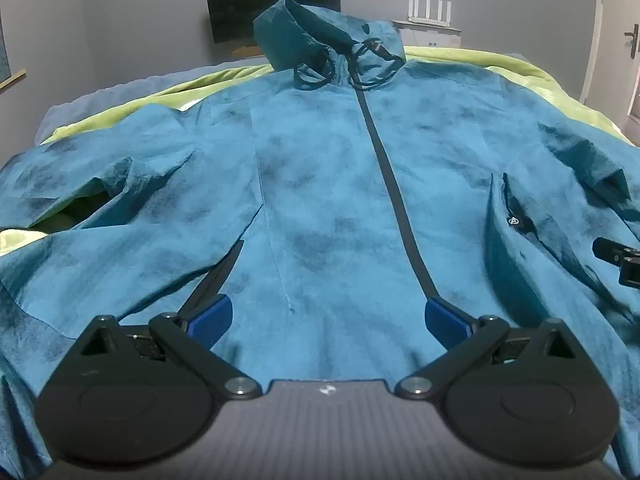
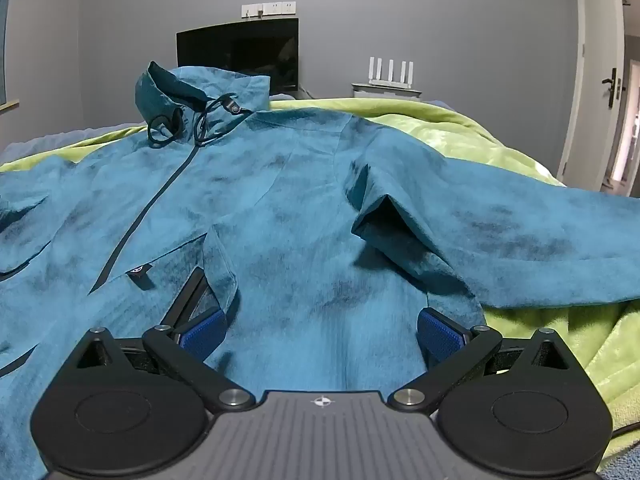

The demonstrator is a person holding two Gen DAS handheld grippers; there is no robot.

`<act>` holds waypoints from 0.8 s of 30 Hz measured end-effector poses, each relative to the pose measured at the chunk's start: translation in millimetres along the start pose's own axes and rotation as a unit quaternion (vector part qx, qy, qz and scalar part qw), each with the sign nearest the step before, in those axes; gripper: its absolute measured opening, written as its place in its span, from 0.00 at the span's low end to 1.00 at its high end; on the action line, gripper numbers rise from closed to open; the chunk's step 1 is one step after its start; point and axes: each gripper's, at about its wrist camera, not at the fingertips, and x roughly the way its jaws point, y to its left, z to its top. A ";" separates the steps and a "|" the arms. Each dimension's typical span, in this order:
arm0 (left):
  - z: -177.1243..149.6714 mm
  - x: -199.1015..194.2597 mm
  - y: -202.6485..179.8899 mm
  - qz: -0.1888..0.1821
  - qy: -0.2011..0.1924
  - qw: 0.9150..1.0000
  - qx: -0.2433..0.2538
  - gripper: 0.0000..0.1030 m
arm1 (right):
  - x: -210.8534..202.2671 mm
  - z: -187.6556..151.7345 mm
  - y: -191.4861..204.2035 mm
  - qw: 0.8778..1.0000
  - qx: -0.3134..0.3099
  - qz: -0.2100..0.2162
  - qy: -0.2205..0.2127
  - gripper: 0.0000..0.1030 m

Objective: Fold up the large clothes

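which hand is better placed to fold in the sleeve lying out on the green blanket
Right. The right gripper, open, faces that sleeve directly; the left gripper sits over the jacket's zip.

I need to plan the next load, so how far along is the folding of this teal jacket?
Done: the jacket lies spread front-up on the green blanket, zipped shut. In hand: nothing yet; the left gripper and right gripper hover open over its lower part. Left: both sleeves lie spread out and the body is unfolded, so all the folding remains.
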 end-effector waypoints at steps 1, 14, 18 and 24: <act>-0.1 0.0 0.0 0.000 0.001 1.000 0.000 1.00 | 0.5 0.1 0.0 1.000 0.000 0.000 0.001 1.00; -0.3 2.1 -0.6 -0.002 0.008 1.000 0.000 1.00 | 1.6 0.4 0.8 1.000 0.000 0.000 0.005 1.00; -0.7 2.2 -0.6 -0.002 0.008 1.000 0.000 1.00 | 0.3 0.1 1.5 1.000 0.000 0.000 0.005 1.00; -3.5 4.7 -0.2 -0.003 0.011 1.000 -0.002 1.00 | 0.6 0.1 1.5 1.000 0.000 0.000 0.005 1.00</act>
